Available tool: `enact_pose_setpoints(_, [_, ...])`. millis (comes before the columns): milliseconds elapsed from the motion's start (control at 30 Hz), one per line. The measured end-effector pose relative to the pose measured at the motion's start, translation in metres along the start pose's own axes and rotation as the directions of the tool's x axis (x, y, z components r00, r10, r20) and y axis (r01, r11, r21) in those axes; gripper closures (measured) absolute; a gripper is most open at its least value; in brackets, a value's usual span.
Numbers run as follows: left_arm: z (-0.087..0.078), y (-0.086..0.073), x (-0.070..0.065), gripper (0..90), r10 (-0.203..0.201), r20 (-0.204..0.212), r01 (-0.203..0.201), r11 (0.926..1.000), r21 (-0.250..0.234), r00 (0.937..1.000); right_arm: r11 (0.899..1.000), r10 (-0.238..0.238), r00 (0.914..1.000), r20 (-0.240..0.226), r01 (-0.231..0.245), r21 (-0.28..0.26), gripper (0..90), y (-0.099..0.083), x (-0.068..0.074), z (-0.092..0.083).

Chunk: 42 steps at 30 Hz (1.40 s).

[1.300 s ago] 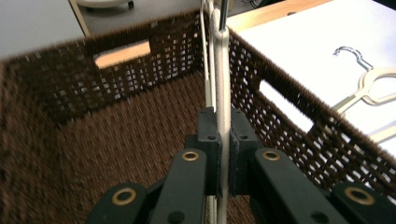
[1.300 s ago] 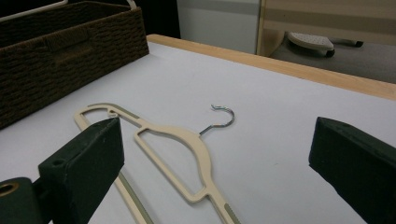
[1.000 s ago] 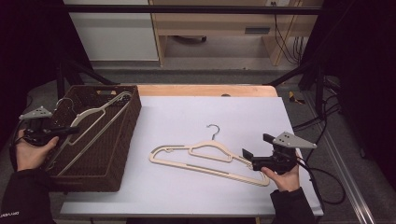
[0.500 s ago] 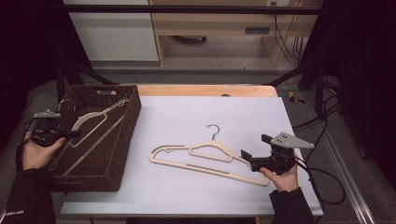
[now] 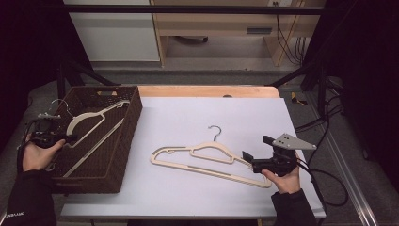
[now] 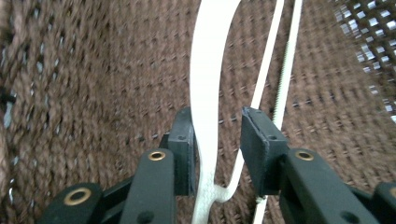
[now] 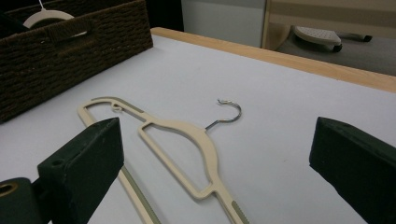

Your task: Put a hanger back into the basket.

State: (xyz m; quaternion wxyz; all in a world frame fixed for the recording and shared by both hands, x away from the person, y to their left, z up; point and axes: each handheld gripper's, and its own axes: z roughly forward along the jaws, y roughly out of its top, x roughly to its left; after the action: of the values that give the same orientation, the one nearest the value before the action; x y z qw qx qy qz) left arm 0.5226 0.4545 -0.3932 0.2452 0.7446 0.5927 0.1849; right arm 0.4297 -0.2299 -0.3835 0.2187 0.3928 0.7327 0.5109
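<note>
While the left gripper (image 6: 216, 154) has just been opening around the basket hanger (image 6: 208, 93), the right gripper (image 7: 219, 172) gapes.

This looks like a lab or recording room: a grey-topped bench with a pale wood edge (image 5: 207, 91) stands among black metal frame bars (image 5: 188, 9), black cables (image 5: 287, 33) hang by a light wooden cabinet (image 5: 221, 23), and dark surroundings close in on both sides.

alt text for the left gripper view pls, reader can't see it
A cream plastic hanger runs between the left gripper's two black fingers, which have just been opening; the right one stands clear of it, and contact on the left can't be judged. Behind lies the woven brown basket floor.
</note>
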Motion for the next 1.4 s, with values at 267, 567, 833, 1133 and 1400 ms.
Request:
enact_pose_setpoints(267, [0.008, -0.002, 0.004, 54.3, -0.026, -0.018, 0.027, 0.9970, 0.072, 0.9995, 1.000, -0.001, 1.0000, -0.001, 0.001, 0.000, 3.3, 0.000, 0.001, 0.000])
enact_pose_setpoints(567, [0.010, -0.002, 0.005, 48.7, -0.041, -0.030, 0.043, 0.9947, 0.093, 0.9987, 1.000, -0.002, 1.0000, -0.001, 0.002, -0.003, 3.3, 0.001, 0.001, -0.001])
enact_pose_setpoints(833, [-0.007, 0.002, 0.008, 37.8, -0.090, 0.018, 0.091, 0.9950, -0.043, 0.9958, 1.000, -0.001, 1.0000, 0.002, 0.001, -0.009, 3.2, 0.001, 0.000, -0.003])
enact_pose_setpoints(1133, [-0.055, 0.009, -0.012, 28.9, -0.035, 0.061, 0.054, 0.9403, -0.336, 0.9975, 1.000, 0.002, 1.0000, 0.008, -0.002, -0.025, 3.2, 0.003, -0.001, -0.008])
enact_pose_setpoints(1400, [-0.087, 0.013, -0.061, 18.2, 0.089, 0.141, -0.008, 0.8676, -0.497, 0.9860, 0.999, 0.002, 1.0000, 0.008, -0.002, -0.035, 3.5, 0.004, -0.002, -0.011])
